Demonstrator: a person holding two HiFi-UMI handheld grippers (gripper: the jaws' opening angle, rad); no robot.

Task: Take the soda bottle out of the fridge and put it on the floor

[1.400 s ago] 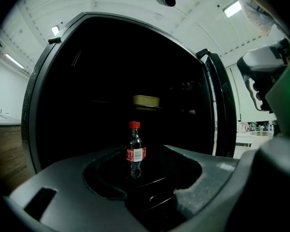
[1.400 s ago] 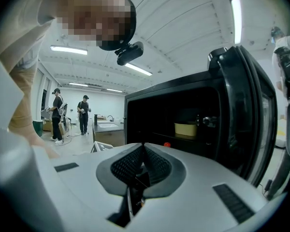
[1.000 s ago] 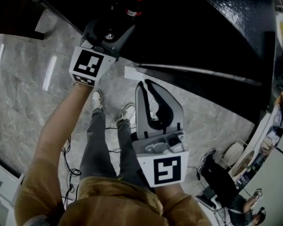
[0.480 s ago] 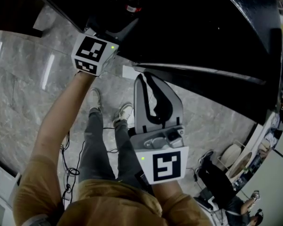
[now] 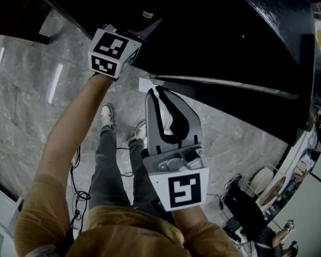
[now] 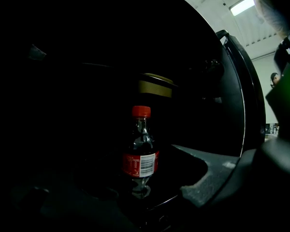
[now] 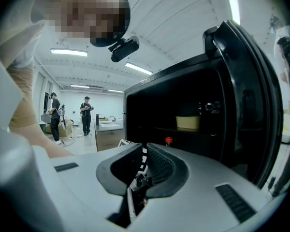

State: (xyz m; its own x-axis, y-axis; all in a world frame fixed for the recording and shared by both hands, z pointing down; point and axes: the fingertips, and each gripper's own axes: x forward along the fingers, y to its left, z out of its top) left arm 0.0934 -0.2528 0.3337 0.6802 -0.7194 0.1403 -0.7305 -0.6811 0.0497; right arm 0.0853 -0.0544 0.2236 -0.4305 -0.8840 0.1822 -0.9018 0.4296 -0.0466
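The black fridge (image 7: 150, 105) is open. Inside it, a yellow tub (image 7: 187, 123) sits on the upper shelf. The soda bottle (image 6: 141, 149) stands up straight on the shelf below, not on the floor (image 5: 27, 100). It has a red cap, a red label with a white patch and dark soda inside. The left tool (image 6: 125, 202) has just been opening; its jaws are wide apart, the bottle ahead between them, untouched. The right tool (image 5: 159, 96) is closed on nothing.

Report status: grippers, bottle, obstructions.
Left gripper open, jaws just widened, empty. Right gripper shut, empty. Soda bottle upright inside fridge, ungripped. Nothing visible blocking it.
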